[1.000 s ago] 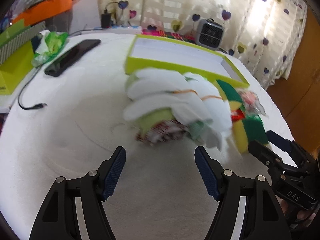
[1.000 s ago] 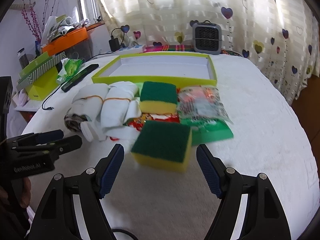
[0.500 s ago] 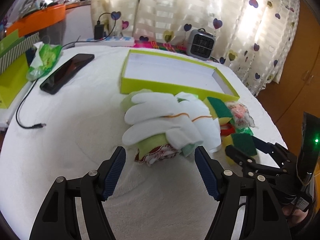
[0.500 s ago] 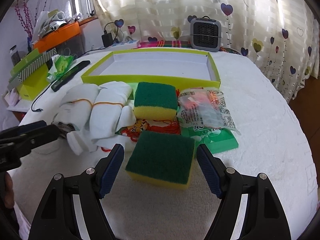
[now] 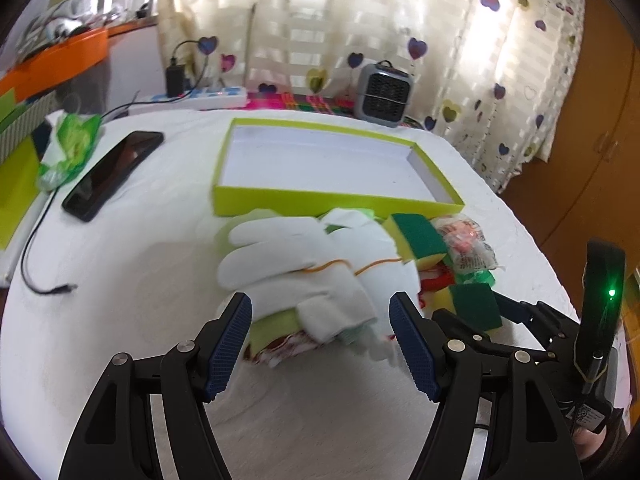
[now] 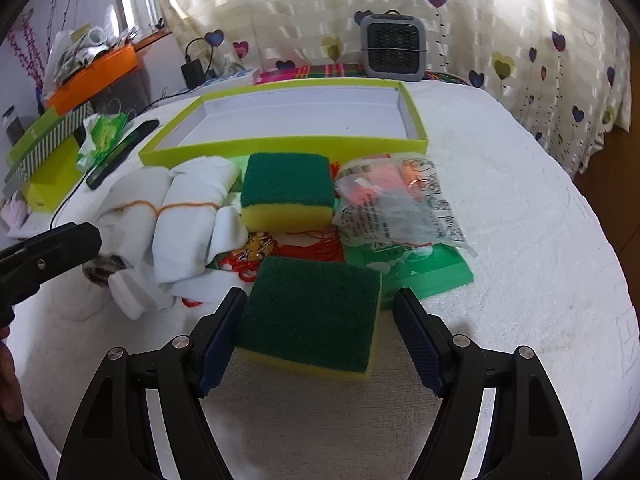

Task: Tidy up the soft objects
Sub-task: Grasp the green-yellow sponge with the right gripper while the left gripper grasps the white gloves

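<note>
A pile of soft things lies on the white table before an empty lime-green tray [image 5: 332, 200] [image 6: 288, 146]. White gloves [image 5: 304, 264] [image 6: 176, 216] lie at the pile's left. My left gripper [image 5: 320, 344] is open, its jaws on either side of the gloves' near end. A green and yellow sponge [image 6: 310, 312] lies between the open jaws of my right gripper [image 6: 318, 332]. A second sponge [image 6: 288, 192] and a plastic packet [image 6: 396, 204] lie behind it.
A black phone [image 5: 114, 174], a cable [image 5: 36, 264] and a green wrapper [image 5: 70, 148] lie at the left. A grey fan heater [image 6: 394, 48] stands at the back by the curtain. Boxes and an orange tray [image 6: 96, 76] stand far left.
Both grippers have moved forward toward the pile. The left jaws now flank the gloves and the right jaws flank the near sponge. Both stay open.
</note>
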The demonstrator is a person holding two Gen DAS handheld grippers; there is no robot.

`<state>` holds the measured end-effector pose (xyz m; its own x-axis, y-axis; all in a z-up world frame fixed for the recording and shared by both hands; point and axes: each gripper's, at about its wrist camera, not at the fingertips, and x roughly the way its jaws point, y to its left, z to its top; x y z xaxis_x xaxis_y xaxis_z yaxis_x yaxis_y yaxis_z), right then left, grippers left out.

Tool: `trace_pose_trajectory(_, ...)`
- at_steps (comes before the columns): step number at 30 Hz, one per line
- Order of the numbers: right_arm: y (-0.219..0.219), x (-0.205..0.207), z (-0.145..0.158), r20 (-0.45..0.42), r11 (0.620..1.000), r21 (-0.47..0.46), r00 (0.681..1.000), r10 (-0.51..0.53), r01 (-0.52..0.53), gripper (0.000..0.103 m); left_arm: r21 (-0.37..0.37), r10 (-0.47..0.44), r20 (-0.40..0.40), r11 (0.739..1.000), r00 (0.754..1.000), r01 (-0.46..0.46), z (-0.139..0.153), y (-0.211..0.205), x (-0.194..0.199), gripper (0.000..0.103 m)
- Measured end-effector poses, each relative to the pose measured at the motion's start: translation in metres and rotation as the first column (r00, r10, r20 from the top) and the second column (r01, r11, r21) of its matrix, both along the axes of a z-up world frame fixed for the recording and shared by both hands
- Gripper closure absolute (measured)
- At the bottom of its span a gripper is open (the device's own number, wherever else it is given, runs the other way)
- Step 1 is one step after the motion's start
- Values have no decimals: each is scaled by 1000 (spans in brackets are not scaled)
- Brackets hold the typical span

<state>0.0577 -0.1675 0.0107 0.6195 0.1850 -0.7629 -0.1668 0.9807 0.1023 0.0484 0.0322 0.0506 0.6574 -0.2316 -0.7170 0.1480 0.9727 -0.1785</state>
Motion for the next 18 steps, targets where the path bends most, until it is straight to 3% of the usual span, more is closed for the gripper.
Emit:
trace_pose_trajectory(9, -2, -2, 3, 26, 1000, -7, 1000, 0, 0, 37, 136, 16, -22, 991, 1000, -13, -8, -14, 18, 35)
trace_pose_trajectory(18, -4, -5, 2, 32, 1000, -3, 999, 11, -11, 42, 144, 48, -40, 989, 998, -42, -17, 4, 17, 37)
